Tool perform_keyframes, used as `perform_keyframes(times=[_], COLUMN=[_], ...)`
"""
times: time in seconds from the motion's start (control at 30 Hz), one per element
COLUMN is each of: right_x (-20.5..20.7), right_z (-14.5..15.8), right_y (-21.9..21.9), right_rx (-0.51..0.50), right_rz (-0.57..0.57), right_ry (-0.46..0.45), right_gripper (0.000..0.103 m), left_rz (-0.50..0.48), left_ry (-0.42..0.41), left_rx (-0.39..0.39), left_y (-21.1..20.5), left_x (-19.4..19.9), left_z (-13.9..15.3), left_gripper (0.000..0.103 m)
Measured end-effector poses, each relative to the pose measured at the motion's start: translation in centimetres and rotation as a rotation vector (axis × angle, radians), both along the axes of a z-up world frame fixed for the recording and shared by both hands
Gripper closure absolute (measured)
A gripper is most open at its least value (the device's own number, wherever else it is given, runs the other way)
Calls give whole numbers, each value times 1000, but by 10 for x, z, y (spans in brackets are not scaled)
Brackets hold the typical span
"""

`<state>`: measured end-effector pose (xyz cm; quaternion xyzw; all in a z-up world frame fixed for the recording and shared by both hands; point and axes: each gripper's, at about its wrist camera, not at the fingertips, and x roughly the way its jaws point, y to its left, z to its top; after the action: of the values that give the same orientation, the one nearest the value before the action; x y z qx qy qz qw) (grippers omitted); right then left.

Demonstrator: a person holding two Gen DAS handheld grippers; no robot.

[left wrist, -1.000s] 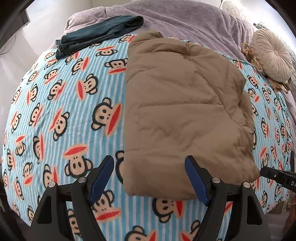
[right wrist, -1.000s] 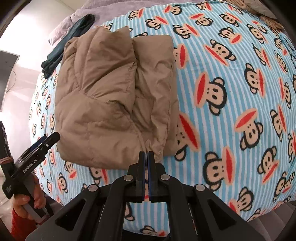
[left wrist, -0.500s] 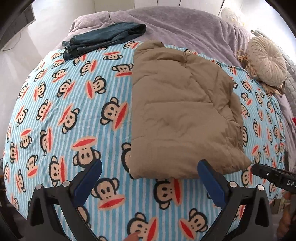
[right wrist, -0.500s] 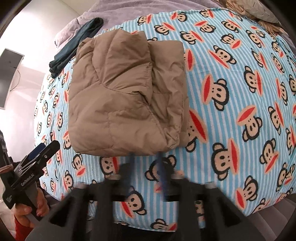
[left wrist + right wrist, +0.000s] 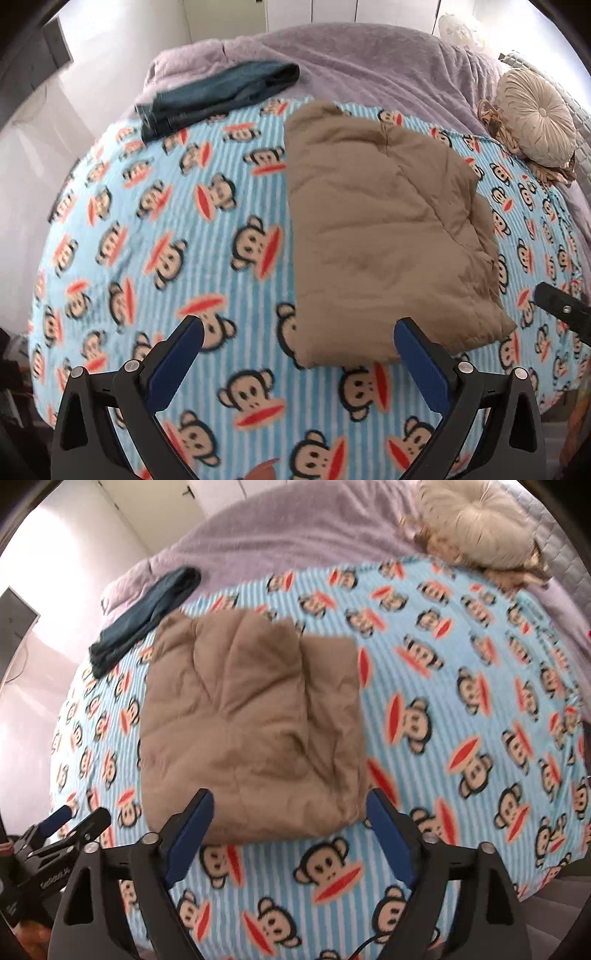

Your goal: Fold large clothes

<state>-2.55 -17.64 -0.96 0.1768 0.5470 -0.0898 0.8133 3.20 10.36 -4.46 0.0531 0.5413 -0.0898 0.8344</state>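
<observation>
A tan padded jacket (image 5: pixel 384 229) lies folded into a thick rectangle on the blue monkey-print blanket (image 5: pixel 166 229); the right wrist view shows the same jacket (image 5: pixel 251 720) with one flap laid over its right side. My left gripper (image 5: pixel 297 332) hangs open above the jacket's near left corner, nothing between its blue pads. My right gripper (image 5: pixel 290 805) hovers above the jacket's near edge, its jaws opening wide and clear of the fabric. The left gripper (image 5: pixel 70 823) also shows at the lower left of the right wrist view.
Folded dark blue jeans (image 5: pixel 218 96) lie at the far left edge of the blanket, partly on a lilac bedspread (image 5: pixel 369 62). A round beige cushion (image 5: pixel 535 114) sits at the far right. The bed's near edge runs just below both grippers.
The right gripper went from shut at the jacket's near edge to wide open and rose. The left gripper opened a little further and pulled back and up. The jacket stayed flat on the blanket.
</observation>
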Motion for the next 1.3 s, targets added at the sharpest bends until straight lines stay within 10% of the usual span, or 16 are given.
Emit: perform_keyframes(times=[1.3], right_x=[29], right_z=[5], right_y=[9], right_rx=[-103], right_rz=[0], right_ry=[56], right_gripper=[0], left_rz=[66], left_ry=[-31], left_rx=[9], left_y=[-3], left_x=[24], left_z=[10], left_gripper=[0])
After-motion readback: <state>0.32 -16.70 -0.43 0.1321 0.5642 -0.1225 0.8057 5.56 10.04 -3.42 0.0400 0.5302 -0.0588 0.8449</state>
